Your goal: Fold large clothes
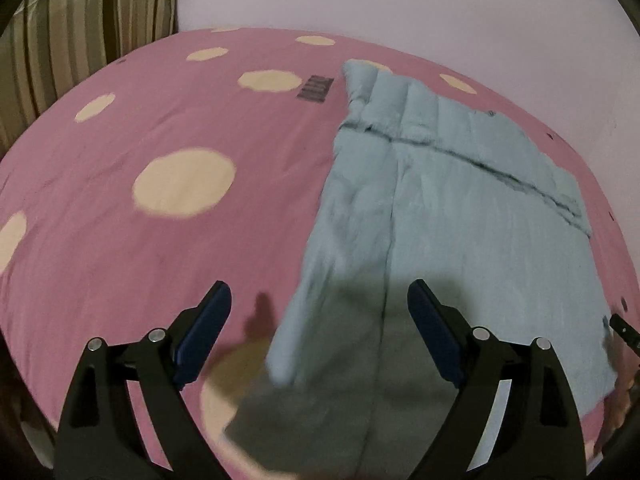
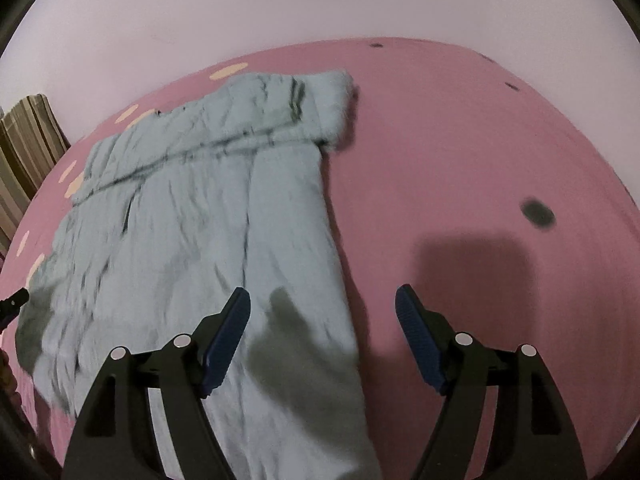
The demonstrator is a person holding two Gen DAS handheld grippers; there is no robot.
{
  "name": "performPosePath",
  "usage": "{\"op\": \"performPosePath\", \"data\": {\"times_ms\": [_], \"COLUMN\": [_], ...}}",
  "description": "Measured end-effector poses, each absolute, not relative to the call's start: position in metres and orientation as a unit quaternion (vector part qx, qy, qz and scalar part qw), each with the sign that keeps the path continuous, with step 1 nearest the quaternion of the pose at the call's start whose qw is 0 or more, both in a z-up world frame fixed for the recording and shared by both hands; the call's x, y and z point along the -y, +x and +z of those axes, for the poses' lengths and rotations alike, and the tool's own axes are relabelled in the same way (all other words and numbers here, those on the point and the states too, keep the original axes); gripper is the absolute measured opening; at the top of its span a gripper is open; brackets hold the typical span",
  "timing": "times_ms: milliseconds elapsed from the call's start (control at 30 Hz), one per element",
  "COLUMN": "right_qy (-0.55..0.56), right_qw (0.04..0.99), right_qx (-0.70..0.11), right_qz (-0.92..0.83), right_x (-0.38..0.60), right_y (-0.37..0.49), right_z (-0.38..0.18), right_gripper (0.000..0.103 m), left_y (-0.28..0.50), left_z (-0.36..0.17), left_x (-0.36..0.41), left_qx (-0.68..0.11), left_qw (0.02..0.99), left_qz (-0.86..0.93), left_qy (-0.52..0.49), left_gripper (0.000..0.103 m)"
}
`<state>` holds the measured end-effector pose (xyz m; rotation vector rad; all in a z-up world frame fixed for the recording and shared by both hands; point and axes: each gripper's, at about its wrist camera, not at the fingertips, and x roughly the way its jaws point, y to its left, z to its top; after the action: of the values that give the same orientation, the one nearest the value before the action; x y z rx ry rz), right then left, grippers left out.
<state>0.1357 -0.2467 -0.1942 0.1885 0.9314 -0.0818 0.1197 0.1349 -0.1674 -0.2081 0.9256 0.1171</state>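
A large light-blue quilted garment (image 1: pixel 452 200) lies spread flat on a pink bed cover (image 1: pixel 140 240), with its far end folded back in a thick band. It also shows in the right wrist view (image 2: pixel 200 232). My left gripper (image 1: pixel 320 300) is open and empty, hovering above the garment's near left edge. My right gripper (image 2: pixel 323 304) is open and empty, hovering above the garment's near right edge. The tip of the other gripper shows at the frame edge in each view (image 1: pixel 624 330) (image 2: pixel 14 302).
The pink bed cover has cream dots (image 1: pixel 184 184) on the left and small dark dots (image 2: pixel 538 212) on the right. A plain pale wall (image 1: pixel 400 0) runs behind the bed. A striped curtain (image 1: pixel 80 28) hangs at the far left.
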Motion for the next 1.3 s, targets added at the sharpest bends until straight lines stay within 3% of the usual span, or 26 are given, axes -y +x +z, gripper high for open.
{"op": "performPosePath", "data": {"times_ms": [333, 400, 433, 600, 667, 767, 867, 967, 1300], "right_qy": [0.119, 0.117, 0.112, 0.107, 0.107, 0.111, 0.116, 0.12, 0.15], "right_qw": [0.878, 0.879, 0.881, 0.881, 0.881, 0.882, 0.884, 0.888, 0.908], "right_qx": [-0.464, -0.462, -0.459, -0.461, -0.46, -0.458, -0.452, -0.444, -0.389], "right_qz": [-0.015, -0.016, -0.017, -0.01, -0.008, 0.003, 0.008, 0.011, 0.032], "right_x": [0.251, 0.248, 0.246, 0.245, 0.245, 0.245, 0.243, 0.243, 0.246], "right_y": [0.088, 0.082, 0.079, 0.076, 0.076, 0.074, 0.071, 0.067, 0.064], "right_z": [-0.21, -0.212, -0.212, -0.21, -0.209, -0.208, -0.205, -0.199, -0.152], "right_gripper": [0.074, 0.07, 0.061, 0.045, 0.04, 0.023, 0.017, 0.012, 0.009], "left_y": [0.073, 0.069, 0.07, 0.065, 0.064, 0.063, 0.06, 0.058, 0.066], "left_z": [-0.192, -0.194, -0.193, -0.192, -0.192, -0.191, -0.187, -0.18, -0.119], "left_x": [-0.149, -0.146, -0.144, -0.14, -0.138, -0.134, -0.129, -0.128, -0.128], "left_qx": [-0.464, -0.463, -0.463, -0.462, -0.461, -0.456, -0.451, -0.442, -0.376], "left_qw": [0.869, 0.871, 0.872, 0.874, 0.875, 0.877, 0.88, 0.884, 0.915], "left_qz": [0.048, 0.048, 0.047, 0.03, 0.021, 0.006, -0.005, -0.005, -0.007], "left_qy": [-0.164, -0.157, -0.151, -0.148, -0.147, -0.148, -0.15, -0.154, -0.149], "left_gripper": [0.09, 0.089, 0.089, 0.069, 0.056, 0.035, 0.018, 0.009, 0.006]}}
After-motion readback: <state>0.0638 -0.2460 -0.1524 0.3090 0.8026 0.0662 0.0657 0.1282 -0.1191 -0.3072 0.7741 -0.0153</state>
